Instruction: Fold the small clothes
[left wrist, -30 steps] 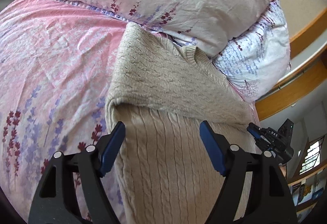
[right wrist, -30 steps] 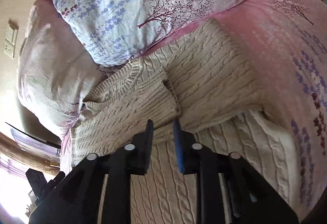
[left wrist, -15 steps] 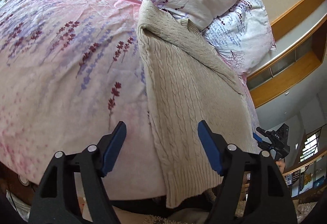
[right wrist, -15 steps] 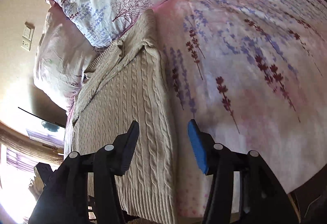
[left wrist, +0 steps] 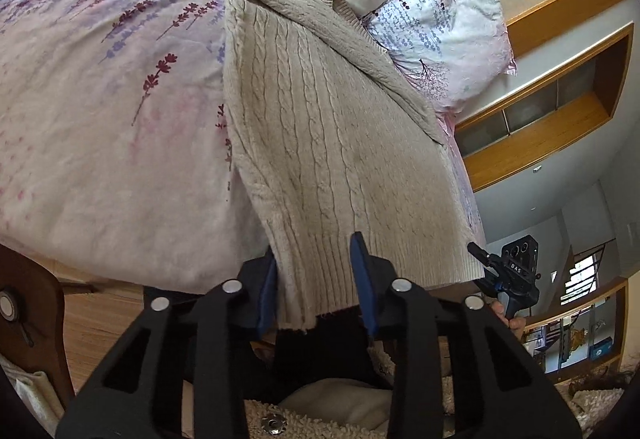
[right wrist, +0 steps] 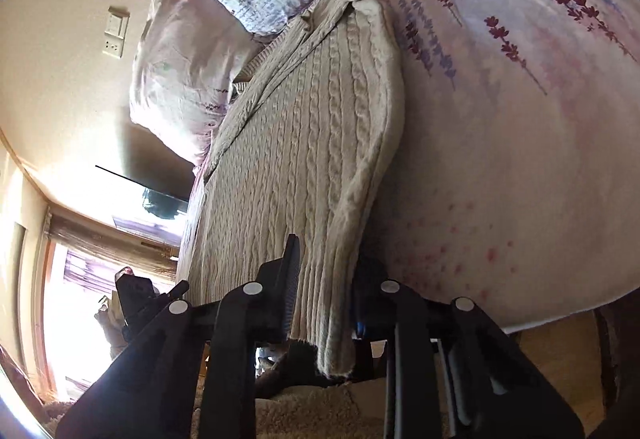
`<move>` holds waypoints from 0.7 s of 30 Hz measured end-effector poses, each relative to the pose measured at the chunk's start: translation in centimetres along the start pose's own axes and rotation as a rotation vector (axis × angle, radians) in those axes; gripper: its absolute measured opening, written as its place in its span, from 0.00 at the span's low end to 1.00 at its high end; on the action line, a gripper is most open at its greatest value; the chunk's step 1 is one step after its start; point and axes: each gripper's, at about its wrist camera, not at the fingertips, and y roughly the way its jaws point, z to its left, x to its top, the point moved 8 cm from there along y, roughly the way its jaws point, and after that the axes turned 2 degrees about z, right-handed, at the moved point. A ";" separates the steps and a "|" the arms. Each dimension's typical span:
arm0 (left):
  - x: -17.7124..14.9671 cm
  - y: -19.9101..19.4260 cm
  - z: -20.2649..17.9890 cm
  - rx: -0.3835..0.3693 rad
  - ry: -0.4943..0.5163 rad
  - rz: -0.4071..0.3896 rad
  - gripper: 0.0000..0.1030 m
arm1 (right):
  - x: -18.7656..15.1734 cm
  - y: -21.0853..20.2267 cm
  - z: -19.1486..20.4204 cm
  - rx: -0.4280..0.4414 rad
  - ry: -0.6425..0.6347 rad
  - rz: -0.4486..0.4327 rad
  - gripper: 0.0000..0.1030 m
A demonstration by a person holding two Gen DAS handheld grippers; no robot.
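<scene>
Both grippers are closing on the ribbed hem of the beige cable-knit sweater (left wrist: 328,143), which is lying on the bed (left wrist: 100,143) with its hem hanging off the near edge. Left gripper (left wrist: 316,279) and right gripper (right wrist: 326,291) are each clamping a hem corner. Risk I'm seeing: thick knit slipping out, or only the top layer getting caught, so the fold is coming out crooked.
</scene>
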 end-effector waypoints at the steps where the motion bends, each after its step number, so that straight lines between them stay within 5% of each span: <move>1: -0.2 0.3 0.0 -0.015 -0.014 0.019 0.20 | -0.1 0.1 0.1 -0.001 -0.010 0.003 0.20; 9: 0.0 0.7 -0.5 -0.022 -0.022 0.023 0.07 | 1.0 -0.6 1.3 -0.004 -0.063 -0.077 0.08; 21: 11.1 -5.6 -4.1 0.054 0.159 -0.301 0.05 | 7.5 -5.1 9.2 -0.044 -0.345 -0.415 0.07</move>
